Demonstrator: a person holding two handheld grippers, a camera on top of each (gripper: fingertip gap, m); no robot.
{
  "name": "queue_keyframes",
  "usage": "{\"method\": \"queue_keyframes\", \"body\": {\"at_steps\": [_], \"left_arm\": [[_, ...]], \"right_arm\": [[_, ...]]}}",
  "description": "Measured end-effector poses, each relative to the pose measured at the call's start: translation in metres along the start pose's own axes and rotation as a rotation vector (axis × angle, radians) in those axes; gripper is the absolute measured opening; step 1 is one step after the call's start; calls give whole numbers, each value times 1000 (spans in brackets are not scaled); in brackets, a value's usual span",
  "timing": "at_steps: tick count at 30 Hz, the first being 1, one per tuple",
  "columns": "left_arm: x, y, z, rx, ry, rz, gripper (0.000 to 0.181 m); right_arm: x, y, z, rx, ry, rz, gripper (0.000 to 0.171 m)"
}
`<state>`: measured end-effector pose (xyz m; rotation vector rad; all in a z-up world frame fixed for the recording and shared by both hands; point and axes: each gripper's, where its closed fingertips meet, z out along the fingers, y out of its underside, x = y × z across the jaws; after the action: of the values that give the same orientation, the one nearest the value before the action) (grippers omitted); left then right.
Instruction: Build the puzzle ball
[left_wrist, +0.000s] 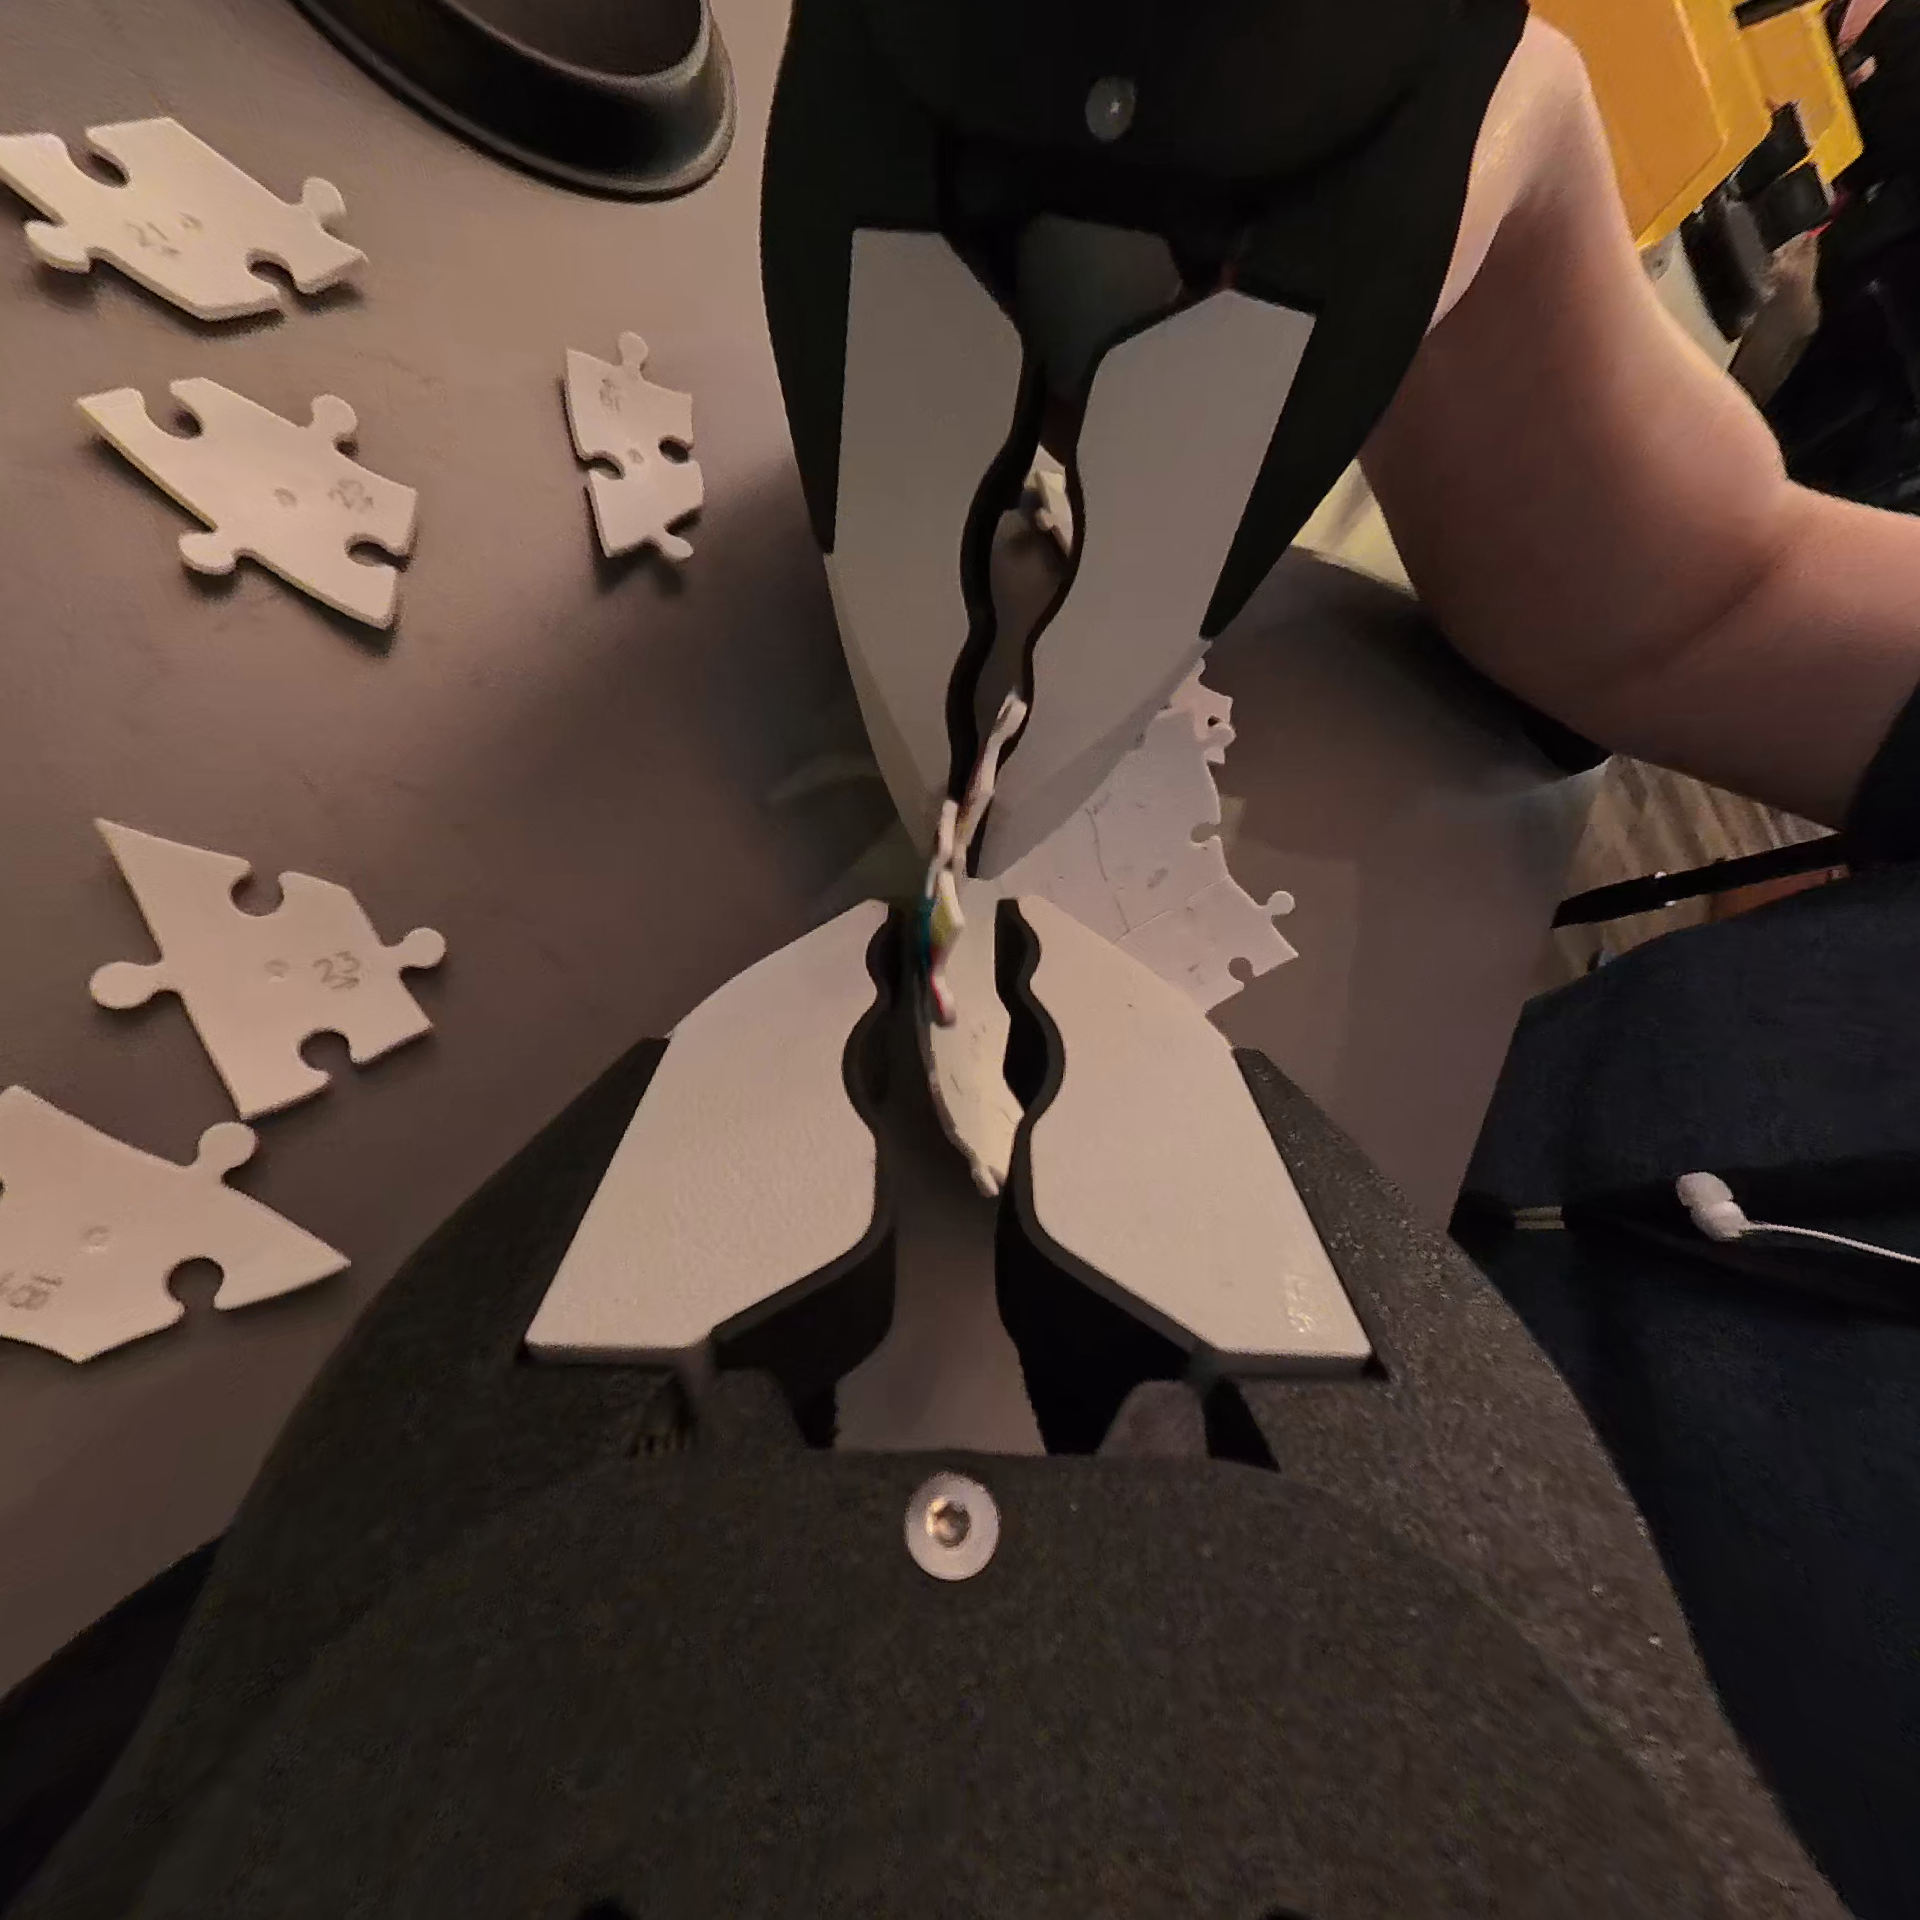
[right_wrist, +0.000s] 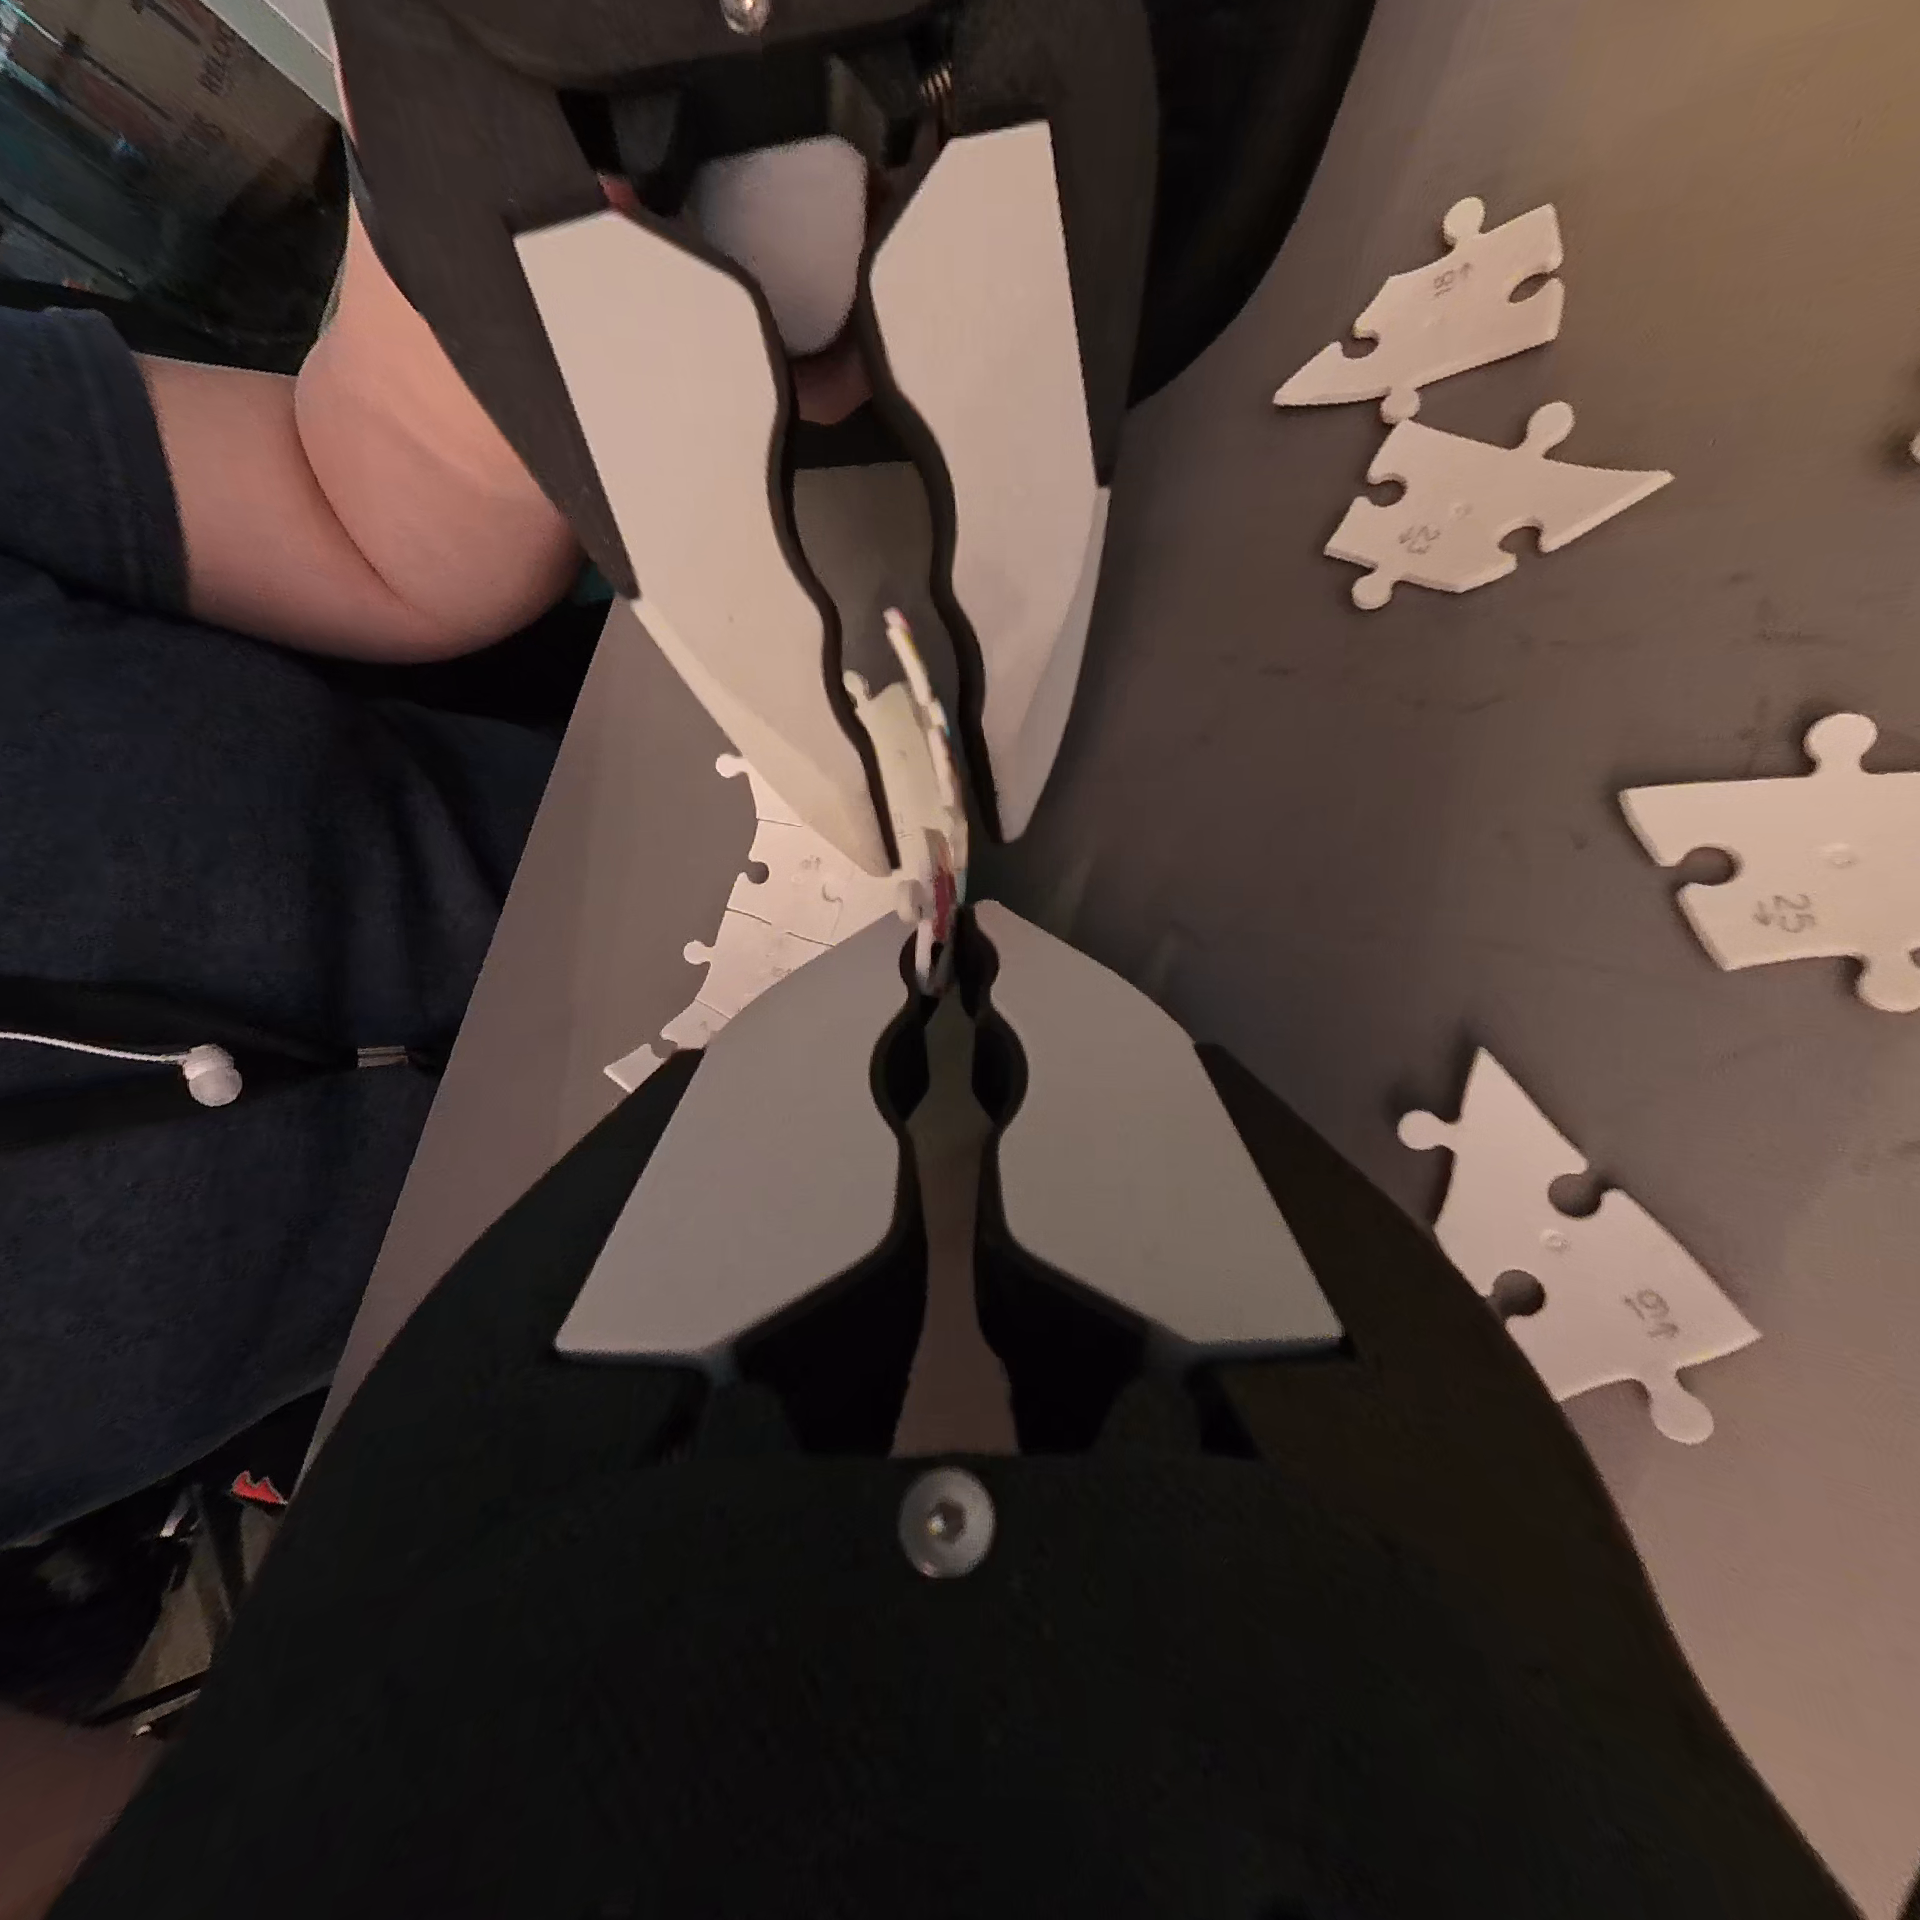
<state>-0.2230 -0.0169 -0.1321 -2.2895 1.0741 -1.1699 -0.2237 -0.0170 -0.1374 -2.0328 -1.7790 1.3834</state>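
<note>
Assembled section: white, curved, several joined pieces, held edge-on above the table edge.
Loose pieces: white, numbered, flat, scattered.

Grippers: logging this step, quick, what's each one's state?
Left gripper: shut on a puzzle piece.
Right gripper: shut on another puzzle piece.

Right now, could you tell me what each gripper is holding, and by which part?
The left gripper and the right gripper each pinch a curved puzzle piece edge-on at their tips. The two pieces meet between the grippers; exact hold points are hard to tell.
</note>
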Motion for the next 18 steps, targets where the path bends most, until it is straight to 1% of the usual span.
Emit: {"method": "queue_keyframes", "body": {"at_steps": [3, 9, 12, 15, 18], "left_arm": [[-1, -4, 3, 7, -17, 23, 7], [2, -6, 3, 9, -26, 66, 6], [1, -5, 4, -4, -33, 69, 6], [2, -6, 3, 1, -33, 80, 6], [3, -4, 3, -18, -40, 95, 5]], "right_arm": [[-1, -1, 1, 5, -2, -6, 4], [-1, -1, -1, 16, -12, 19, 4], [2, -6, -6, 36, 33, -20, 10], [0, -10, -11, 45, 66, -67, 10], [-2, -8, -10, 22, 78, -102, 5]]}}
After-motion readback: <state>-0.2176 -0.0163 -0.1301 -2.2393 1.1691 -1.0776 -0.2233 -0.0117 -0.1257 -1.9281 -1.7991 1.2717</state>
